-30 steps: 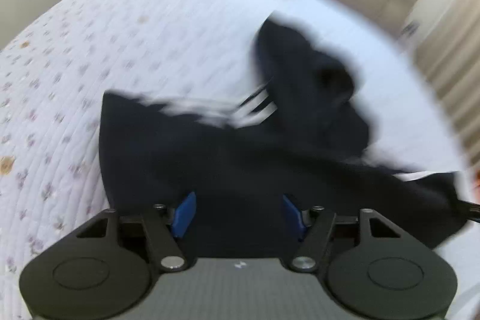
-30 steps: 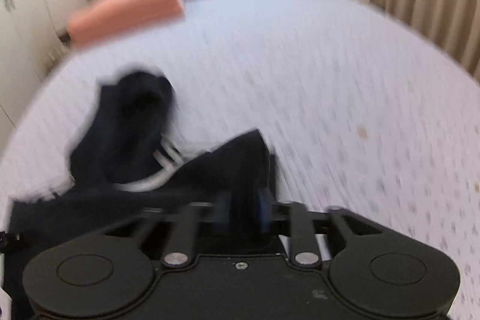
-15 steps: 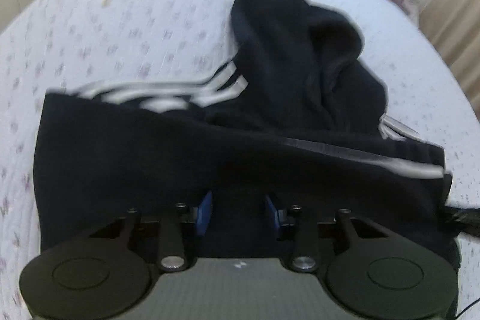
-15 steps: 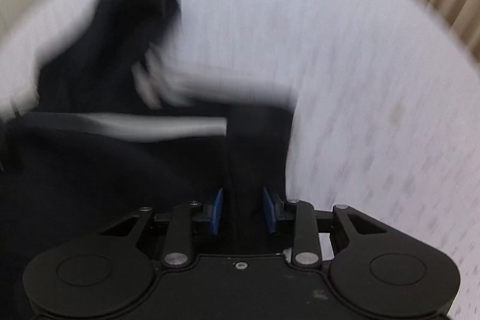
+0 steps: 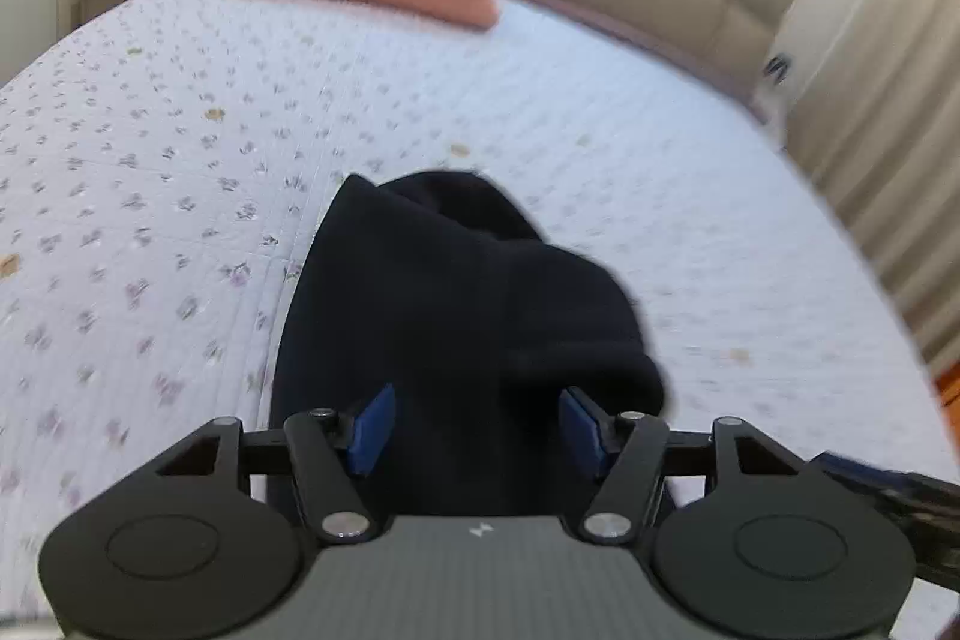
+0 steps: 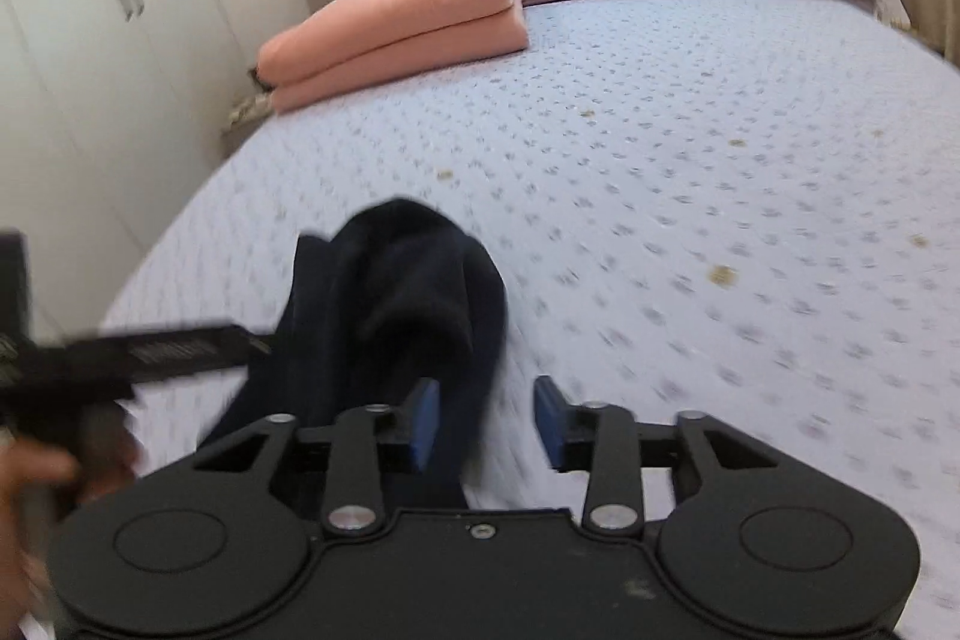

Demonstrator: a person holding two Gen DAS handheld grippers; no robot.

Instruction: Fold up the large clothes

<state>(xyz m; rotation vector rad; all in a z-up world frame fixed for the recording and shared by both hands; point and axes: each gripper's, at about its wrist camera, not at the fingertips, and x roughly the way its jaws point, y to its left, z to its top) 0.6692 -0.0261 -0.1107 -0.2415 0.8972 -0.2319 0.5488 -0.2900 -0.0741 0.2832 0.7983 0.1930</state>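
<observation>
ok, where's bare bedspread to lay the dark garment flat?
Free: the bedspread right of the dark garment, and between it and the pink blanket. Crowded: near-left, where the left tongs and right tongs hang open at it.

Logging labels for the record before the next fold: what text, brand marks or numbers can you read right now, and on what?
None can be read.
Left gripper: pale lettering along its side, too blurred to read.
Left gripper, wrist view: small white mark on the grey body, no letters.
Dark garment: no print showing.
Pink blanket: plain.
</observation>
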